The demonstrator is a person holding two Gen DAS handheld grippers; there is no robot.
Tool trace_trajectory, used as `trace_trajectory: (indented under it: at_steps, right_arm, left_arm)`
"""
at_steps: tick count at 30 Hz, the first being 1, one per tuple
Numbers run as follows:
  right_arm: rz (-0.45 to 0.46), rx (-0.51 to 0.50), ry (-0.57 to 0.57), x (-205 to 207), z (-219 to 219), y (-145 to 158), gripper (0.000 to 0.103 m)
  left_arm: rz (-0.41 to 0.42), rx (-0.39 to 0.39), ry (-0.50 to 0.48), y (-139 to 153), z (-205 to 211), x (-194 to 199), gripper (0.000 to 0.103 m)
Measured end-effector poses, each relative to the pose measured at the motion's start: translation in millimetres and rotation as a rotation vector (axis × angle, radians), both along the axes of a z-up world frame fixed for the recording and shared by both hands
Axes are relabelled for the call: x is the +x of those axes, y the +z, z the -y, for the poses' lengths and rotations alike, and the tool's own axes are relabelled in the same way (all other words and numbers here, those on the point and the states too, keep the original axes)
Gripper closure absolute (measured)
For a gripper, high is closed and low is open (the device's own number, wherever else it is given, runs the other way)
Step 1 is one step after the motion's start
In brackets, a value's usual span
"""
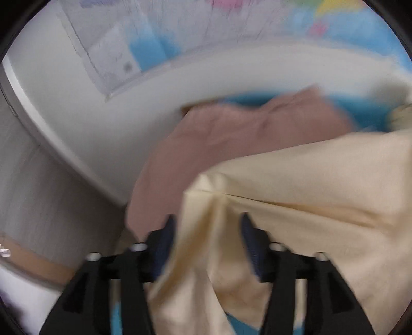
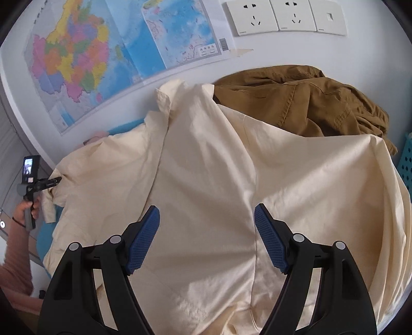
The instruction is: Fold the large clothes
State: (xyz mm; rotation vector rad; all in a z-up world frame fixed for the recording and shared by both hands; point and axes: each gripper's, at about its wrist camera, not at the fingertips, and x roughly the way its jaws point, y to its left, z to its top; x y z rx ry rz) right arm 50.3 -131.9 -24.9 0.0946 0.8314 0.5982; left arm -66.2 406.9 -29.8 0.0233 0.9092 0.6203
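A large cream shirt (image 2: 206,175) lies spread over a blue surface, collar toward the wall. My right gripper (image 2: 207,214) hovers open just above the shirt's middle, its blue pads (image 2: 144,237) apart with nothing between them. In the blurred left wrist view, my left gripper (image 1: 207,219) has its jaws apart around a bunched edge of the cream shirt (image 1: 296,195); whether they pinch it is unclear. The left gripper also shows in the right wrist view (image 2: 55,180) at the shirt's left sleeve edge, touching the fabric.
A brown garment (image 2: 303,103) is heaped at the back right against the wall. A pink garment (image 1: 219,139) lies beside the cream shirt. A map (image 2: 108,51) and wall sockets (image 2: 283,15) are on the wall. A blue perforated basket (image 2: 406,165) stands at far right.
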Motion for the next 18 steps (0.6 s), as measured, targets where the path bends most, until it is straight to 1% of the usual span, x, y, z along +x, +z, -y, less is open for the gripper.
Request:
trace_trajectory:
  at_steps: [1, 2, 4, 6, 7, 8, 9, 10, 12, 14, 16, 17, 18]
  right_arm:
    - [0.003, 0.02, 0.01, -5, 6, 3, 0.027]
    - [0.005, 0.041, 0.024, -11, 12, 6, 0.023]
    - [0.015, 0.058, 0.056, -23, 20, 10, 0.016]
    - [0.037, 0.058, 0.1, -47, 30, 13, 0.014]
    - [0.042, 0.055, 0.116, -56, 33, 13, 0.013]
    - [0.043, 0.041, 0.135, -72, 38, 10, 0.012]
    - [0.042, 0.032, 0.144, -80, 41, 8, 0.012]
    - [0.037, 0.037, 0.159, -92, 46, 5, 0.01]
    - [0.014, 0.05, 0.178, -113, 57, -4, 0.01]
    - [0.003, 0.048, 0.192, -132, 66, -12, 0.006]
    - [-0.034, 0.051, 0.221, -148, 73, -22, 0.006]
    - [-0.048, 0.046, 0.241, -156, 75, -28, 0.006]
    - [-0.045, 0.028, 0.252, -163, 75, -34, 0.006]
  left_arm:
    - [0.104, -0.028, -0.068, 16, 14, -23, 0.026]
    - [0.172, -0.043, -0.127, 27, 25, -42, 0.026]
    - [0.251, -0.071, -0.229, 39, 42, -73, 0.021]
    - [0.327, -0.113, -0.378, 44, 71, -112, 0.018]
    - [0.345, -0.148, -0.446, 40, 84, -125, 0.017]
    - [0.35, -0.179, -0.505, 35, 97, -137, 0.017]
    - [0.341, -0.192, -0.54, 31, 109, -143, 0.016]
    - [0.314, -0.206, -0.591, 18, 126, -153, 0.016]
    - [0.254, -0.234, -0.647, 0, 148, -158, 0.016]
    - [0.21, -0.301, -0.684, -21, 161, -167, 0.016]
    - [0.203, -0.373, -0.708, -33, 163, -175, 0.016]
    - [0.196, -0.395, -0.717, -38, 165, -181, 0.016]
    - [0.187, -0.395, -0.721, -41, 168, -187, 0.016]
